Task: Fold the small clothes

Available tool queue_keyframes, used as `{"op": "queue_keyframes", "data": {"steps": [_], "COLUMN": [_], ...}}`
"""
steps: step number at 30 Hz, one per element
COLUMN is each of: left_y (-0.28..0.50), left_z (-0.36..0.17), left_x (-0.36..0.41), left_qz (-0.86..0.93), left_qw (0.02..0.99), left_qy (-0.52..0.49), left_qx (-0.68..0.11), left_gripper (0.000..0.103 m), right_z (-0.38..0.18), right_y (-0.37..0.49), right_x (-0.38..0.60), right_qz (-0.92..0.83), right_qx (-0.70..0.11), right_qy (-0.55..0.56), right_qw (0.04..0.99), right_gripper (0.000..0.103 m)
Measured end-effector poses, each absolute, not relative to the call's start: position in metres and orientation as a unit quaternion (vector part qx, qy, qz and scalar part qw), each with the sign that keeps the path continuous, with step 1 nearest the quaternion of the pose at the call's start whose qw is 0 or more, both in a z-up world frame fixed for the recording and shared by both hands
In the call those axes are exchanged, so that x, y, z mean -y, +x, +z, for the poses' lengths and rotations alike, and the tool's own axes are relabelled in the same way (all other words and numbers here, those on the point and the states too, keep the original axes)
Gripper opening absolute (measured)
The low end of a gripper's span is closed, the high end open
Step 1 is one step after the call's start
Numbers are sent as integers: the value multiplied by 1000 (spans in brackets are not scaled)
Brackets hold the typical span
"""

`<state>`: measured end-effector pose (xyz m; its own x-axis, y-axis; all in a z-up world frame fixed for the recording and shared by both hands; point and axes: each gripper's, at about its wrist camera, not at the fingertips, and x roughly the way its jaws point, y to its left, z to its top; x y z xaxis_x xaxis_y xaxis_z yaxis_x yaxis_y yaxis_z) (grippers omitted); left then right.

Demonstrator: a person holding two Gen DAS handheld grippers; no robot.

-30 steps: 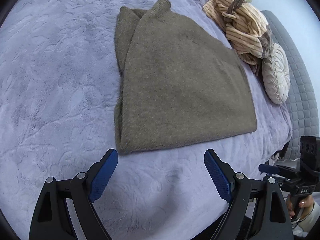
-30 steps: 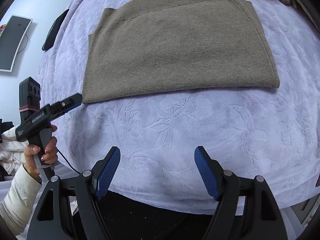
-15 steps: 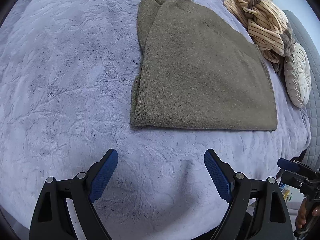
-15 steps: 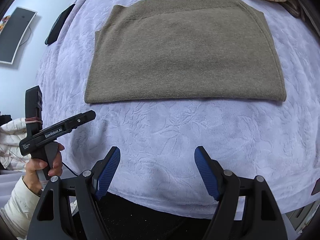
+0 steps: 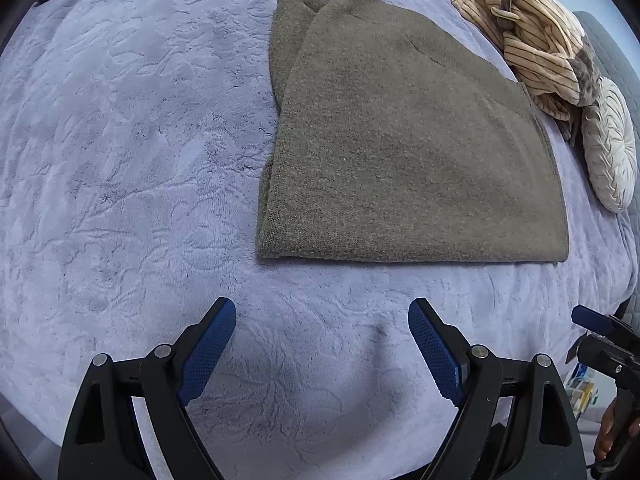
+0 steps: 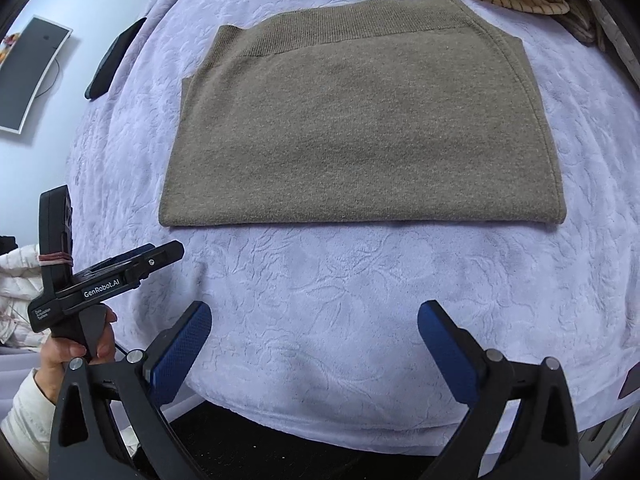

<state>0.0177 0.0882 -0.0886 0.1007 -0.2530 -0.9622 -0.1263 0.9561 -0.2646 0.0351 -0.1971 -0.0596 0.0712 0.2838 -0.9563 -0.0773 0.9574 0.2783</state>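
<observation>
An olive-brown knit sweater (image 5: 404,148) lies folded flat on the lavender bed cover (image 5: 120,160); it also shows in the right wrist view (image 6: 360,128). My left gripper (image 5: 322,316) is open and empty, held above the cover just short of the sweater's near edge. My right gripper (image 6: 314,316) is open and empty, near the bed's front edge, short of the sweater's fold. The left gripper also shows at the left of the right wrist view (image 6: 100,276), held in a hand.
A striped beige garment pile (image 5: 532,36) and a round cream cushion (image 5: 608,148) lie at the far right of the bed. A dark flat object (image 6: 114,60) lies on the bed's far left. A monitor (image 6: 28,76) hangs on the wall.
Both grippers have drawn back from the sweater, which now sits farther from the fingers. The left view has swung so the sweater lies more central. Jaws stay open.
</observation>
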Motion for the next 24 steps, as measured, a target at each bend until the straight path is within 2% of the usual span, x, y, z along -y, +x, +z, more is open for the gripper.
{"op": "queue_keyframes", "data": {"steps": [24], "left_y": [30], "left_z": [-92], "left_x": [-73], "left_qz": [-44], "left_qw": [725], "left_qy": [-200], "left_qx": [-658], "left_gripper": [88], "right_z": [-90], "right_y": [40], "right_x": [204], "right_qz": [116], "right_qx": [-711], "right_qy": [93], "right_qw": [687], "right_gripper": [103]}}
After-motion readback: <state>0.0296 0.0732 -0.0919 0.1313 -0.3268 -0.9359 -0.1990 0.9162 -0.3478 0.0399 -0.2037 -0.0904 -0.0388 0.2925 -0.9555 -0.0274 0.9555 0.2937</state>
